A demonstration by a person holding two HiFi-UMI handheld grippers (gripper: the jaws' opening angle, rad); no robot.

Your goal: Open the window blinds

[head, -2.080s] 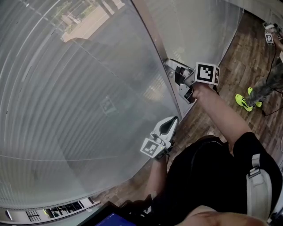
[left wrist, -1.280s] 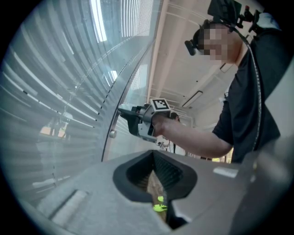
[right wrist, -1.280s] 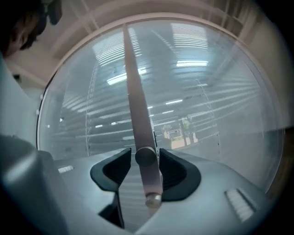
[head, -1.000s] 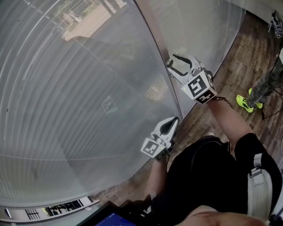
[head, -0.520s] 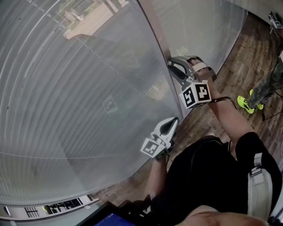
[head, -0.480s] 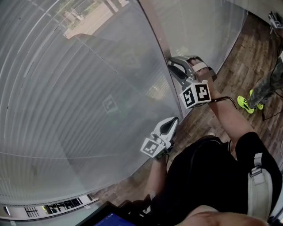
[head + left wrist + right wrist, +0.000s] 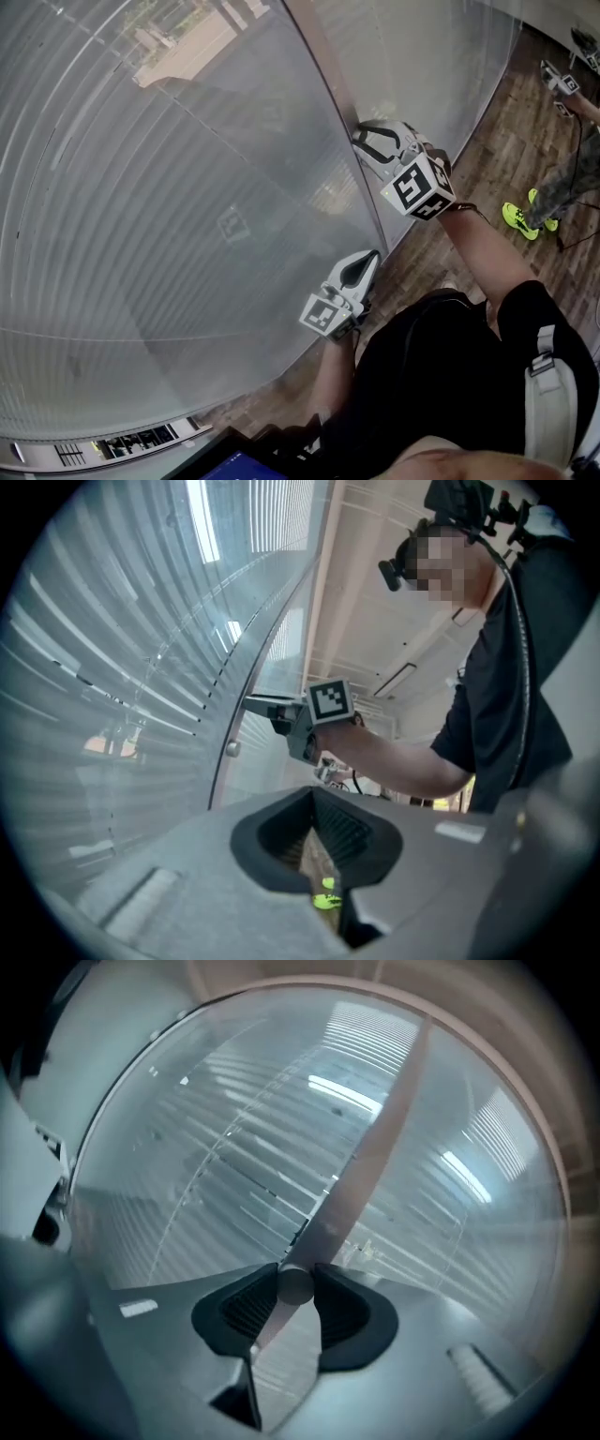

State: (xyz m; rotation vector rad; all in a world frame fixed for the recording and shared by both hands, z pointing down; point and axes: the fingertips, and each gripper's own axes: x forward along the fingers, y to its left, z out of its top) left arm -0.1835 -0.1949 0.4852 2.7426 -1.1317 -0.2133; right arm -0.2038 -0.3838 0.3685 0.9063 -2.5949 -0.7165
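Slatted blinds (image 7: 187,234) sit behind the glass, their slats tilted nearly closed. A small round knob (image 7: 294,1288) sticks out of the pale upright window frame (image 7: 337,103). My right gripper (image 7: 359,142) points level at that frame. Its jaws are closing with the knob between the pads, which touch it on both sides (image 7: 296,1274). From the left gripper view the knob (image 7: 231,749) shows just below the right gripper (image 7: 251,703). My left gripper (image 7: 373,251) hangs lower, close to the glass, shut with nothing in it (image 7: 317,799).
Wood floor (image 7: 506,141) runs along the window's foot at the right. Another person with neon-yellow shoes (image 7: 520,217) stands there, holding a marker-cube gripper (image 7: 558,82). A dark screen edge (image 7: 234,464) shows at the bottom.
The right gripper came up to the frame knob, its jaws narrowed round it, and the wrist rolled one way and back. The left gripper stayed where it was.
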